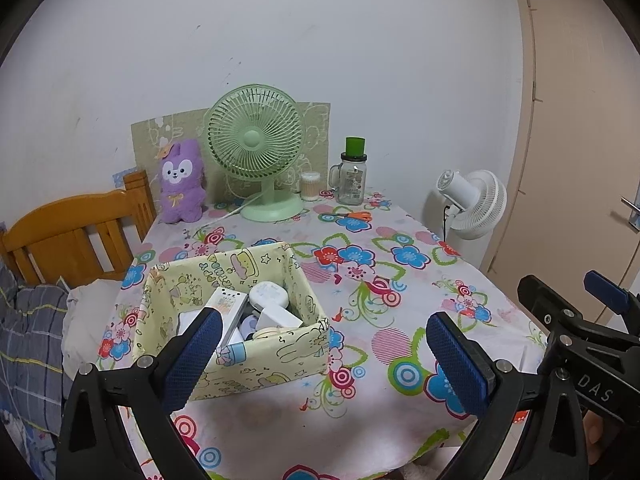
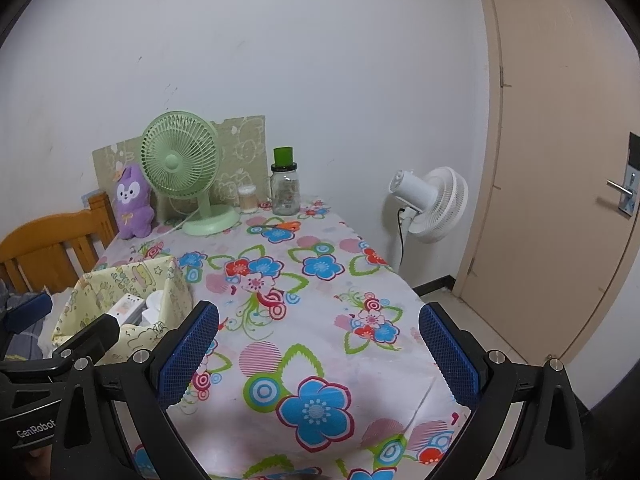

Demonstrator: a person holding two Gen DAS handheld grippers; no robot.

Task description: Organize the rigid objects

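Hidden, cut off, or too small to tell

The pale yellow cartoon-print fabric box (image 1: 256, 344) hides most of its white contents; the left gripper's blue pad (image 1: 192, 356) covers its near corner. In the right wrist view the box (image 2: 132, 280) is partly behind the black left gripper (image 2: 52, 356). The clear glass jar's (image 1: 352, 180) label print is unreadable.

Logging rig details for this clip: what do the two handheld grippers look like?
Both match: the left gripper and right gripper have black plastic frames with silver bolts, and jaws faced with blue mesh-textured pads. White lettering shows on the bodies: "DAS" on the right one, "GenRobot" on the left. No cables or sleeves visible.
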